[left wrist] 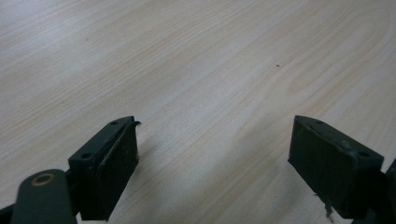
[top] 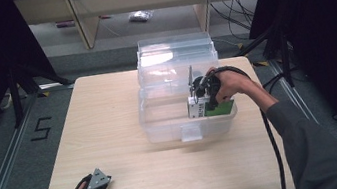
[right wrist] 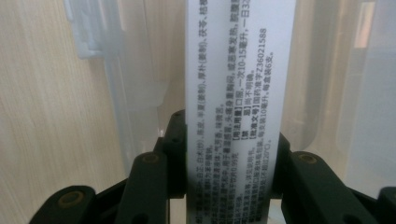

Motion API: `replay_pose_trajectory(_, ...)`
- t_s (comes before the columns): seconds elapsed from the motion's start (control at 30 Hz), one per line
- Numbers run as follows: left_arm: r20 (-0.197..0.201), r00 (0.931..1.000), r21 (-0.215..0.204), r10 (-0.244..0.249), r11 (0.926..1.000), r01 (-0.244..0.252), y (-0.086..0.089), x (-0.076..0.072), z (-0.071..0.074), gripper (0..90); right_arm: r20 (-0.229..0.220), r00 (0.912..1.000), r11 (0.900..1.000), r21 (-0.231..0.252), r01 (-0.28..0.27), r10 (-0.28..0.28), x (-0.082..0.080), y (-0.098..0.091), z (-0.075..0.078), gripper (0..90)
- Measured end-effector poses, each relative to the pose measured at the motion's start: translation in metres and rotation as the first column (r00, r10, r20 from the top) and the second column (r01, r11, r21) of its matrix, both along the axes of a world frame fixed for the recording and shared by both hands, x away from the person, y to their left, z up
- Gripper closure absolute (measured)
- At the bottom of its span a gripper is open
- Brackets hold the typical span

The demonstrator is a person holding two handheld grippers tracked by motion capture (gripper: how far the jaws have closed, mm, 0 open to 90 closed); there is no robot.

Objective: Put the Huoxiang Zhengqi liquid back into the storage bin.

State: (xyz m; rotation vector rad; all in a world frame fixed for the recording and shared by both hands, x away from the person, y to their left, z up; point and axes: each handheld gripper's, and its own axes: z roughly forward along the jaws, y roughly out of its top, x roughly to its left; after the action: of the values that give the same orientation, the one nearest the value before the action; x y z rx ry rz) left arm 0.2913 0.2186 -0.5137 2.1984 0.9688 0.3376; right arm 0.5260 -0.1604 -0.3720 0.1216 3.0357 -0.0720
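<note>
Right gripper (right wrist: 229, 186) clamps a small carton (right wrist: 240, 107) across its narrow faces, inside the clear bin (top: 161, 126). Carton likely light, crushable: grip gently. Left gripper (left wrist: 212, 163) spread wide, holding nothing, over the table (left wrist: 187, 56).

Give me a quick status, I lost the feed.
Right gripper shut on the printed box, inside the clear bin. Left gripper open, idle on the table. Nothing in the way.
</note>
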Motion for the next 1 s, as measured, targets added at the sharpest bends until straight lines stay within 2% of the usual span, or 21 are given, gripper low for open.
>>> replay_pose_trajectory(0.1, 0.001, 0.9999, -0.01, 0.011, 0.9999, -0.011, -0.001, 0.0, 0.0, 15.2, -0.009, 0.9999, 0.9999, 0.007, 0.011, -0.011, 0.002, -0.002, -0.005, 64.1)
replay_pose_trajectory(0.13, -0.004, 0.9999, 0.01, -0.013, 0.9999, 0.013, 0.0, 0.0, 0.001, 15.2, -0.005, 1.0, 0.9999, 0.013, -0.008, 0.008, 0.003, -0.003, -0.008, 64.1)
replay_pose_trajectory(0.17, -0.001, 1.0, 0.001, 0.006, 1.0, -0.006, -0.001, 0.0, 0.0, 15.2, -0.012, 0.9997, 0.9993, 0.031, -0.019, 0.019, 0.004, -0.003, -0.013, 64.1)
replay_pose_trajectory(0.23, 0.0, 1.0, -0.009, 0.01, 0.9999, -0.01, -0.001, 0.0, -0.001, 15.2, -0.017, 0.9995, 0.9992, 0.031, -0.024, 0.025, 0.004, -0.003, -0.015, 64.1)
replay_pose_trajectory(0.37, -0.004, 0.9999, 0.01, -0.01, 0.9999, 0.01, 0.001, 0.0, 0.001, 15.2, -0.023, 0.9995, 0.9997, 0.017, -0.019, 0.02, 0.005, -0.003, -0.023, 64.0)
replay_pose_trajectory(0.4, -0.003, 1.0, 0.004, -0.004, 1.0, 0.004, 0.0, 0.0, 0.001, 15.2, -0.034, 0.9994, 0.9999, -0.001, 0.011, -0.011, 0.003, -0.004, -0.026, 64.0)
replay_pose_trajectory(0.43, 0.003, 1.0, -0.005, 0.008, 1.0, -0.008, -0.001, 0.0, 0.0, 15.2, -0.042, 0.9991, 1.0, 0.005, 0.003, -0.003, 0.004, -0.004, -0.027, 63.9)
replay_pose_trajectory(0.5, 0.003, 1.0, -0.004, 0.006, 1.0, -0.006, -0.001, 0.0, 0.0, 15.2, -0.039, 0.9992, 0.9999, 0.001, 0.012, -0.012, 0.003, -0.004, -0.029, 63.8)
replay_pose_trajectory(0.53, -0.004, 0.9999, 0.012, -0.014, 0.9998, 0.014, 0.0, 0.0, 0.001, 15.2, -0.041, 0.9991, 1.0, -0.003, -0.003, 0.003, 0.003, -0.004, -0.031, 63.8)
replay_pose_trajectory(0.57, -0.003, 0.9999, 0.009, -0.01, 0.9999, 0.01, 0.0, 0.0, 0.001, 15.2, -0.049, 0.9988, 0.9999, -0.012, -0.007, 0.006, 0.003, -0.004, -0.032, 63.6)
replay_pose_trajectory(0.67, 0.004, 1.0, -0.005, 0.008, 1.0, -0.008, -0.001, 0.0, 0.0, 15.2, -0.042, 0.9991, 0.9999, -0.016, 0.003, -0.004, 0.004, -0.003, -0.033, 63.3)
replay_pose_trajectory(0.7, -0.004, 0.9999, -0.011, 0.014, 0.9998, -0.014, -0.002, -0.001, -0.001, 15.2, -0.053, 0.9986, 0.9998, -0.021, 0.004, -0.005, 0.004, -0.004, -0.033, 62.3)
replay_pose_trajectory(0.83, -0.004, 0.9999, 0.009, -0.011, 0.9999, 0.011, 0.0, 0.0, 0.001, 15.2, -0.057, 0.9983, 0.9998, -0.019, 0.009, -0.01, 0.004, -0.005, -0.033, 62.1)
replay_pose_trajectory(0.87, -0.003, 0.9999, -0.015, 0.011, 0.9998, -0.011, -0.002, -0.001, -0.001, 15.2, -0.054, 0.9985, 0.9998, -0.021, 0.006, -0.008, 0.004, -0.005, -0.032, 62.0)
replay_pose_trajectory(0.93, 0.004, 1.0, -0.005, 0.008, 1.0, -0.008, -0.001, 0.0, 0.0, 15.2, -0.054, 0.9984, 0.9998, -0.004, 0.017, -0.017, 0.004, -0.008, -0.027, 61.6)
replay_pose_trajectory(1.0, 0.004, 1.0, -0.004, 0.005, 1.0, -0.005, -0.001, -0.001, 0.0, 15.2, -0.042, 0.9991, 0.9992, 0.041, 0.002, 0.0, 0.004, -0.01, -0.022, 61.3)
